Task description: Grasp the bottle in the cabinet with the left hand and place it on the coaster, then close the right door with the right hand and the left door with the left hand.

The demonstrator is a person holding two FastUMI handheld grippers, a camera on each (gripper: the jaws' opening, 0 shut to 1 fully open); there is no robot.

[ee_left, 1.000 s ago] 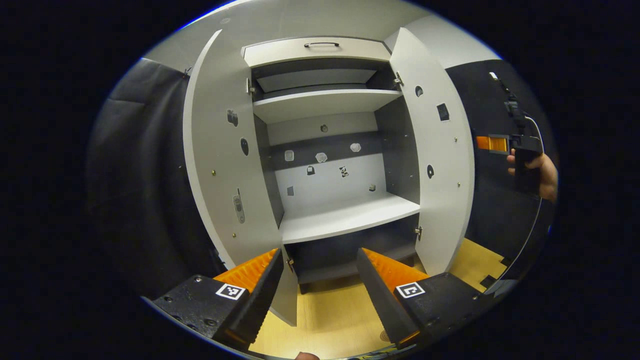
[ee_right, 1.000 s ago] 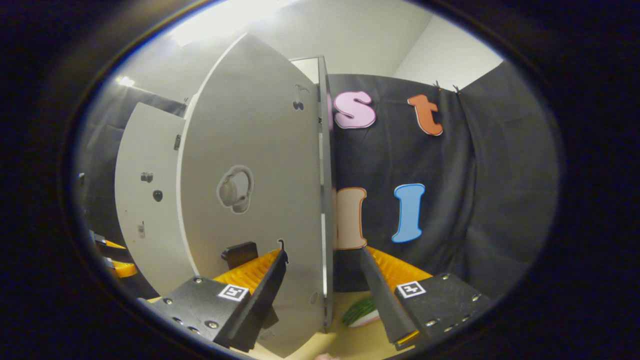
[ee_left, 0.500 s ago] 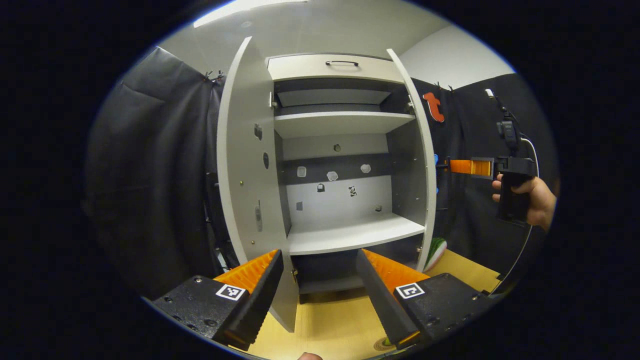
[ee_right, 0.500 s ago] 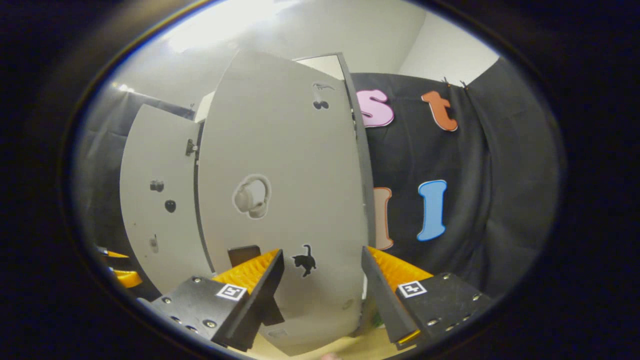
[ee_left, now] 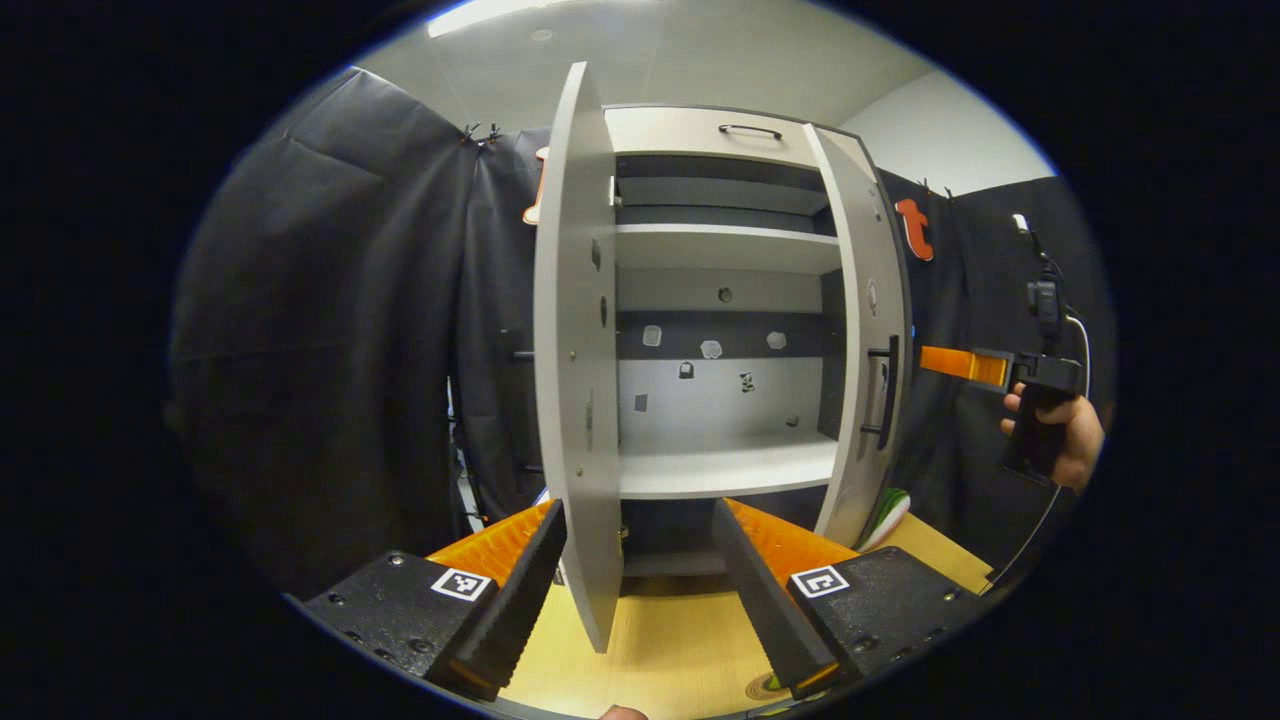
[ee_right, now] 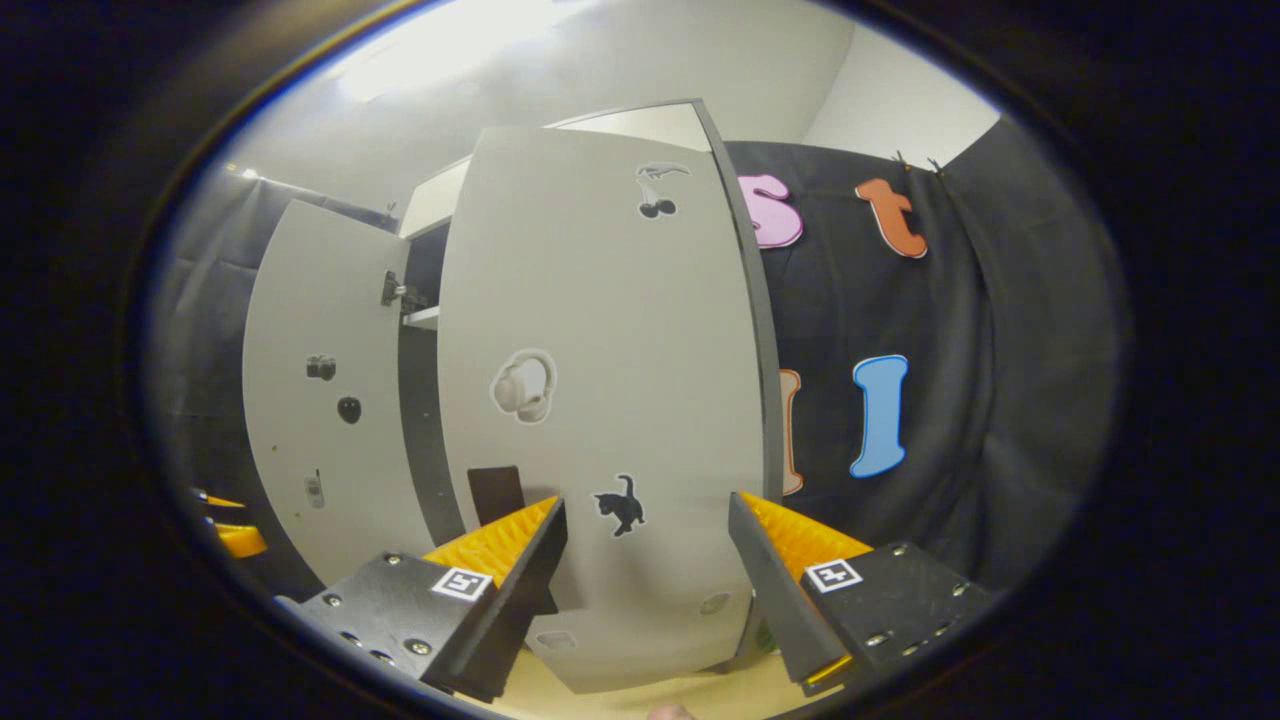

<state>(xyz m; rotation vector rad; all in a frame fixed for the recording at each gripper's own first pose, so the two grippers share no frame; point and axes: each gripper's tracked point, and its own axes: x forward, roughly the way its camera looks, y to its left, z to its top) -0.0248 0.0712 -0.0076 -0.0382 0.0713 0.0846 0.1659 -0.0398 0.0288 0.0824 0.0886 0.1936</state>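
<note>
Starting at the left of the left gripper view, we see the left door (ee_left: 578, 360) standing edge-on, its long axis upright, straight ahead between the spread fingers of our left gripper (ee_left: 635, 590), which holds nothing. The cabinet (ee_left: 725, 470) shelves are bare (we cannot make out the bottle; only a sliver that may be the coaster (ee_left: 765, 688) shows by the table edge). Further right, the right door (ee_left: 868, 340) hangs part-closed, with the right gripper (ee_left: 965, 365) just beyond it. In the right gripper view our right gripper (ee_right: 645, 590) is wide open and empty, facing that door's (ee_right: 600, 400) outer face, so it is the nearer hand.
</note>
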